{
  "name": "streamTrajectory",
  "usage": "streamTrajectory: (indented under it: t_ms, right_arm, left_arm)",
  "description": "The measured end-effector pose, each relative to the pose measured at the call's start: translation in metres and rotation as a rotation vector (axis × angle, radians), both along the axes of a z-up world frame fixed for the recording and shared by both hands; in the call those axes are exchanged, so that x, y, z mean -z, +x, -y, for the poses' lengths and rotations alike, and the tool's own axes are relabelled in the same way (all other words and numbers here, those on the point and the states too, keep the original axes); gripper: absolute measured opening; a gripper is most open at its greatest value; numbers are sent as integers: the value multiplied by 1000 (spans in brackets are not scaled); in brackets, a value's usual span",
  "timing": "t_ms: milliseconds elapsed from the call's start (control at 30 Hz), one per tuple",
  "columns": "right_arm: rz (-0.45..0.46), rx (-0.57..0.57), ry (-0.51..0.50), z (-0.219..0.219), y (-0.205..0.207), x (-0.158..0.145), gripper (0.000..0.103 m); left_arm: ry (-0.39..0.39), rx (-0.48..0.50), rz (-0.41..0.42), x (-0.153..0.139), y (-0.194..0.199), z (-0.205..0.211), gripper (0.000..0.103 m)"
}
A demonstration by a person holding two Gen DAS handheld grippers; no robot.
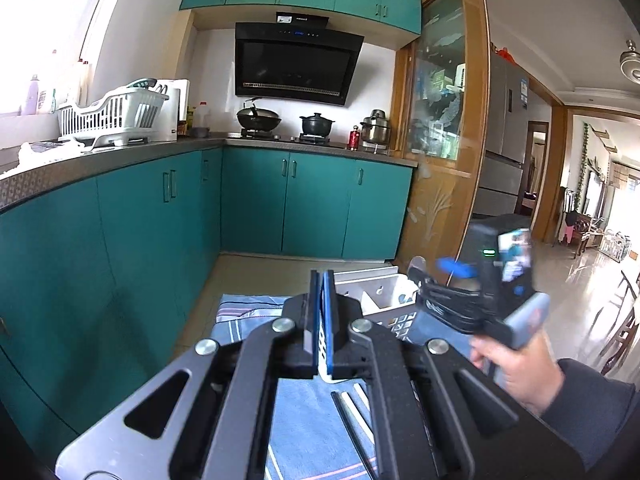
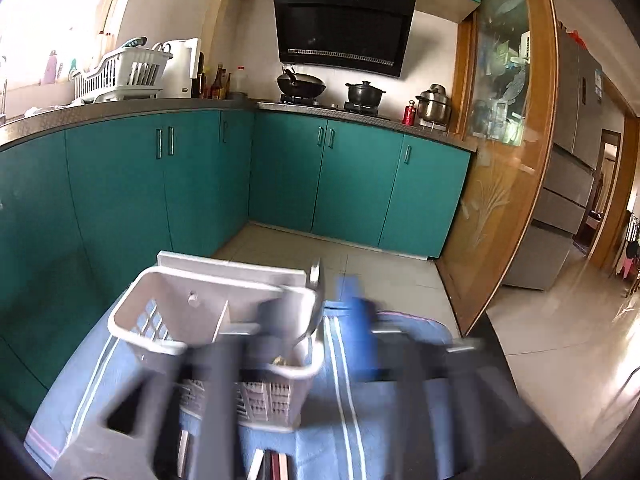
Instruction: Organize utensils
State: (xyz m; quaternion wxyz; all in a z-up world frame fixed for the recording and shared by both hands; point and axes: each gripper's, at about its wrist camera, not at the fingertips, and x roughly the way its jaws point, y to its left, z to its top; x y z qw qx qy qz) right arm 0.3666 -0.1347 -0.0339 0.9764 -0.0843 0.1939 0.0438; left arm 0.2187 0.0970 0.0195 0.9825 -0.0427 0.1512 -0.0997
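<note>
L gripper point(image 1: 320, 320) has its blue pads pressed together w/ nothing between, above the blue striped cloth point(image 1: 296, 408). R gripper point(image 2: 320, 320) (badly blurred) is spread, over the white utensil caddy point(image 2: 168, 312); a metal spoon point(image 2: 314, 300) stands in its right compartment. Chopsticks point(image 1: 354, 412) lie on the cloth.

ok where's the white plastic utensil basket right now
In the right wrist view the white plastic utensil basket stands lower centre on the blue striped cloth, just ahead of the blurred right gripper.
</note>
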Motion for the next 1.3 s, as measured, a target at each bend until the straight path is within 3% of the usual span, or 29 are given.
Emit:
streamTrajectory:
  t_ms: [167, 233, 300, 333, 433, 533, 700, 933, 1067, 1133, 1200, 1233, 1300]
  right_arm:
    - [103, -21, 66, 38, -68, -12, 90]
    - [162, 14, 149, 68, -101, -3, 97]
    - [245, 92, 273, 106, -133, 21, 98]
    - [239, 120, 312, 118, -137, 30, 98]
    - [141, 111, 426, 140, -123, 41, 98]
    - [139, 108, 402, 145, -119, 45, 98]
    - [107, 96, 451, 154, -113, 48, 98]
    - [81, 83, 482, 160, -107, 52, 98]
    - [66, 67, 483, 160, -104, 53, 98]
    - [57, 61, 479, 158, -103, 54, 98]
    - [47, 56, 479, 156, -102, 54, 98]
    - [45, 53, 480, 156, -102, 54, 98]
    - [45, 48, 479, 155, -102, 54, 98]
  left_arm:
    - [13, -50, -1, 9, 4, 9, 2]
    - [12, -89, 8, 11, 8, 10, 2]
    - [-1, -116, 19, 10, 12, 11, 2]
    - [-8, -142, 33, 7, 14, 12, 2]
    - [-2, -190, 71, -8, 25, 21, 2]
    - [50, -244, 135, -29, 47, 46, 2]
    - [135, -316, 177, -42, 96, 76, 2]
    - [308, -437, 174, -8, 160, 105, 2]
    - [349, -435, 139, 20, 174, 109, 2]
    - [391, -448, 167, 34, 176, 115, 4]
    - [404, -438, 183, 45, 176, 118, 45]
    - [401, -434, 192, 51, 173, 119, 88]
    - [389, -436, 212, 55, 164, 118, 93]
